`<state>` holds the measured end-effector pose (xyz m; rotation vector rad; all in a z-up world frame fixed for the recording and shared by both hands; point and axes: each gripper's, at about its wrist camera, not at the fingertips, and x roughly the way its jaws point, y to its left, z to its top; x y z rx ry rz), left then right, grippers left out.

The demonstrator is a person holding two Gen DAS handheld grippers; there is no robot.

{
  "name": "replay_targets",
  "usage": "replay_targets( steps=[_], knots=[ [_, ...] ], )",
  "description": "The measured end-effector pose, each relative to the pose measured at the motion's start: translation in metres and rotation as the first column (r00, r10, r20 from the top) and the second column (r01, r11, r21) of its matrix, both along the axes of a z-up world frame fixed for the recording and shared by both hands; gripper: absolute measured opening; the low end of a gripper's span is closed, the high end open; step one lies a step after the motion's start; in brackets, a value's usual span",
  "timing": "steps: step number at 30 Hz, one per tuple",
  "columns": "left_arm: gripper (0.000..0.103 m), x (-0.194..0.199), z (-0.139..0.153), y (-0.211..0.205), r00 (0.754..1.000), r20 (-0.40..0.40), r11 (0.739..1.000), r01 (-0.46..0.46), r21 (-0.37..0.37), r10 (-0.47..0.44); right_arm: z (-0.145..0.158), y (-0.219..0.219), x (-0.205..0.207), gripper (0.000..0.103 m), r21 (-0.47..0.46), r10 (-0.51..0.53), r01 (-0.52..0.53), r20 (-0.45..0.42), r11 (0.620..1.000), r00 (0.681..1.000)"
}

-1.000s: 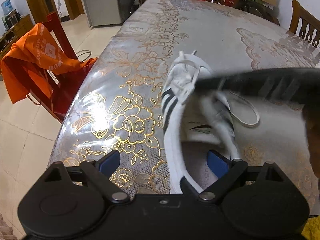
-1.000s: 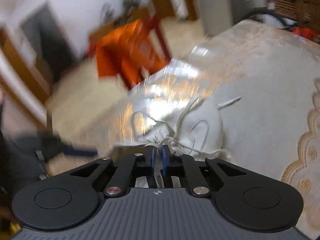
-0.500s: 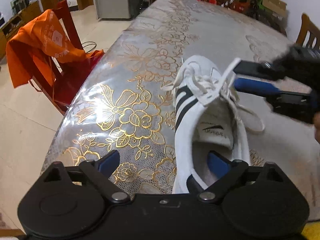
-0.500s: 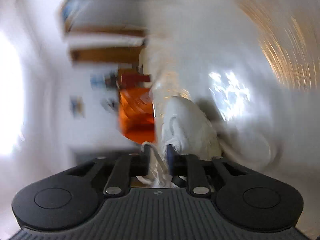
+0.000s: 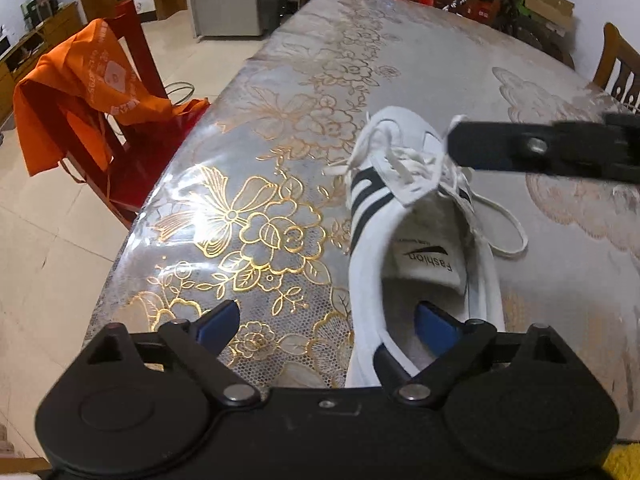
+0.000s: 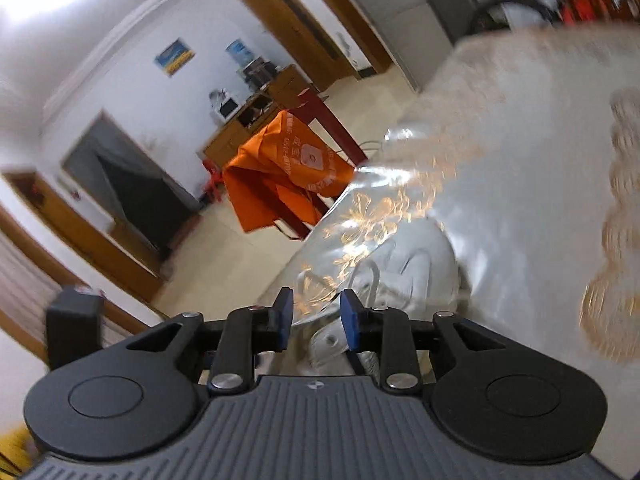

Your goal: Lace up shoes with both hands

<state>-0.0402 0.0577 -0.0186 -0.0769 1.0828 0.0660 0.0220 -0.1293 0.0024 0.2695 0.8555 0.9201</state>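
**Lace let go, shoe not yet tied**

Working from the left: the left gripper (image 5: pixel 326 322) is standing wide open, straddling the heel wall of the white shoe (image 5: pixel 404 216), one finger (image 5: pixel 218 320) outside at about nine o'clock of the heel, the other (image 5: pixel 434 322) sitting inside the opening; neither seems to be pressing. The shoe is lying on the floral surface (image 5: pixel 256 200), toe pointing to twelve o'clock.

The laces (image 5: pixel 404 164) are running through the lower eyelets but lying loose, one loop (image 5: pixel 508 232) trailing off at three o'clock. No knot or bow is showing, so tightening and tying are probably still ahead.

At the right, the right gripper (image 6: pixel 316 318) is hovering over the shoe's forefoot, its jaws having just been opening, nothing between them.

The insole label is reading "Fashion". The white print on the orange bag (image 5: pixel 76 92) is too blurred to read.
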Motion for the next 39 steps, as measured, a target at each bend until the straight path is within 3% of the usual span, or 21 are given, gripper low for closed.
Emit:
replay_targets(
  steps=[4,8,14,18,19,21,22,24,27,28,30,34,37,39],
  knots=[
    [0.094,0.0,-0.001,0.0,1.0,-0.001,1.0,-0.001,-0.007,0.001,-0.006,0.012,0.011,0.029,-0.077,0.02,-0.019,0.006,0.997,1.0],
    [0.094,0.0,-0.003,0.0,1.0,-0.002,1.0,-0.001,-0.014,0.001,-0.014,0.008,0.018,0.03,-0.092,0.053,-0.055,-0.023,0.994,0.998],
    [0.094,0.002,-0.002,0.0,1.0,-0.006,1.0,0.001,-0.013,-0.002,-0.014,0.005,0.028,0.027,-0.096,0.202,-0.205,-0.037,0.974,0.979],
    [0.094,0.002,-0.001,-0.002,1.0,-0.01,1.0,0.0,-0.009,0.0,-0.021,0.008,0.04,0.01,-0.101,0.318,-0.32,-0.031,0.942,0.947],
    [0.094,0.003,-0.001,-0.002,1.0,-0.01,1.0,0.001,-0.005,-0.001,-0.022,0.008,0.044,0.004,-0.057,0.346,-0.349,-0.057,0.935,0.937],
    [0.094,0.002,0.001,-0.002,1.0,-0.009,1.0,-0.003,-0.002,0.003,-0.021,0.003,0.054,0.002,0.072,0.405,-0.399,-0.127,0.914,0.905],
    [0.095,0.001,0.002,-0.001,1.0,-0.006,1.0,-0.008,-0.006,0.008,-0.021,-0.001,0.06,0.002,0.168,0.448,-0.421,-0.184,0.891,0.875],
    [0.098,0.001,0.003,0.001,1.0,0.0,1.0,-0.018,-0.016,0.018,-0.019,-0.01,0.063,0.003,0.252,0.53,-0.477,-0.226,0.842,0.817],
    [0.098,0.003,0.001,0.002,0.999,-0.01,0.999,-0.034,0.013,0.034,-0.018,-0.021,0.054,0.003,0.329,0.682,-0.6,-0.288,0.729,0.672],
    [0.098,0.004,0.001,0.003,0.999,-0.013,0.999,-0.036,0.011,0.036,-0.013,-0.023,0.046,0.009,0.275,0.686,-0.628,-0.271,0.728,0.675],
    [0.098,0.004,0.001,0.004,0.999,-0.015,0.999,-0.039,0.006,0.039,-0.004,-0.026,0.034,0.011,0.138,0.645,-0.631,-0.213,0.764,0.734],
    [0.098,0.007,0.001,0.002,0.999,-0.023,0.999,-0.033,0.008,0.033,0.011,-0.03,0.024,0.031,0.042,0.468,-0.466,-0.063,0.884,0.882],
    [0.098,0.007,0.003,-0.003,1.0,-0.022,0.999,-0.013,0.037,0.014,0.015,-0.027,0.027,0.031,0.061,0.407,-0.405,-0.012,0.912,0.914],
    [0.098,0.008,0.002,-0.004,1.0,-0.022,0.999,-0.007,0.045,0.008,0.013,-0.023,0.028,0.031,0.059,0.412,-0.411,-0.017,0.91,0.911]
  ],
)
